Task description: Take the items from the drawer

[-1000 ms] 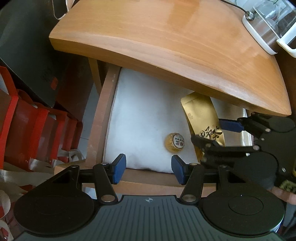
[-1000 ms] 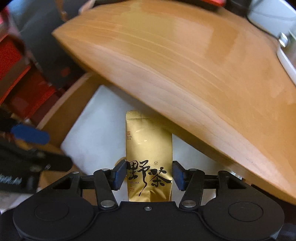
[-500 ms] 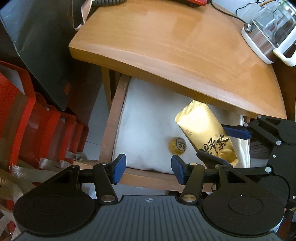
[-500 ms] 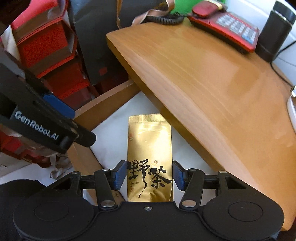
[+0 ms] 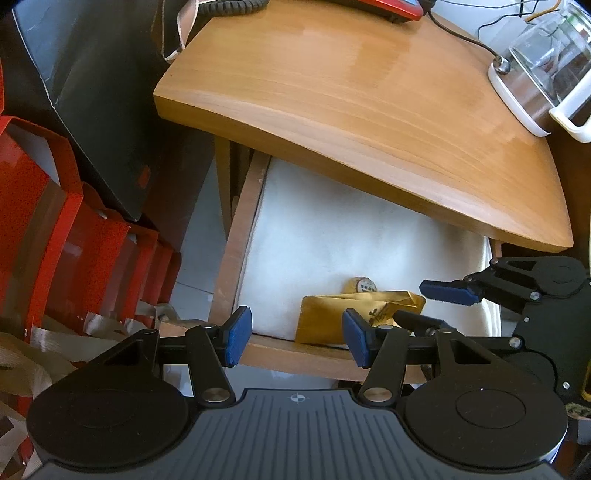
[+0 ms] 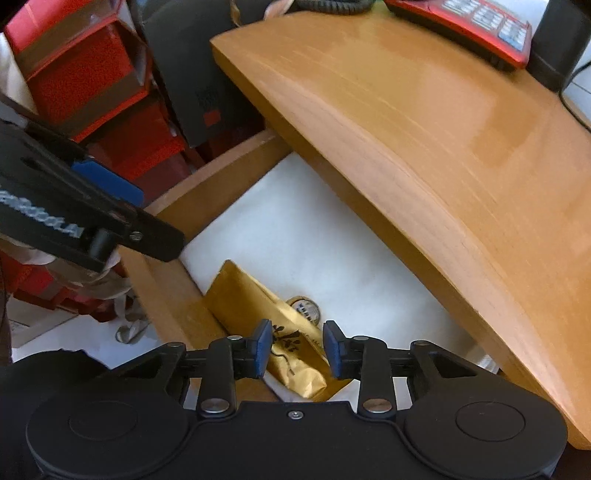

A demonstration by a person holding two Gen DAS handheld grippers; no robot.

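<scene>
- Since half a second ago, your right gripper (image 6: pixel 297 345) has swung the gold tea packet (image 6: pixel 258 314) down and sideways, so it now lies slanted across the front corner of the drawer (image 6: pixel 166 295) instead of pointing straight ahead between the fingers.
- You have that packet pinched near its printed end: the blue pads (image 6: pixel 263 341) sit against its two sides, with black brush lettering showing between them.
- Its gold foil looks creased and buckled, and its far end leans against the drawer's front wooden wall.
- From the left wrist view, the gold tea packet (image 5: pixel 332 317) sits low at the drawer (image 5: pixel 236 236) front, edge-on and crumpled, with the right gripper (image 5: pixel 432 302) reaching in from the right.
- A small round gold-wrapped tea cake (image 6: pixel 304 308) with a dark printed label lies on the white liner (image 6: pixel 314 236) just beside the packet; whether they touch I cannot tell.
- Your left gripper (image 5: pixel 295 339) hangs in front of the drawer with its fingers spread apart and nothing between them.
- Above the drawer, the wooden tabletop (image 5: pixel 369 92) carries a red telephone (image 6: pixel 472 26) and a glass kettle (image 5: pixel 543 66).
- Red paper bags (image 5: pixel 55 229) stand to the left of the drawer.
</scene>
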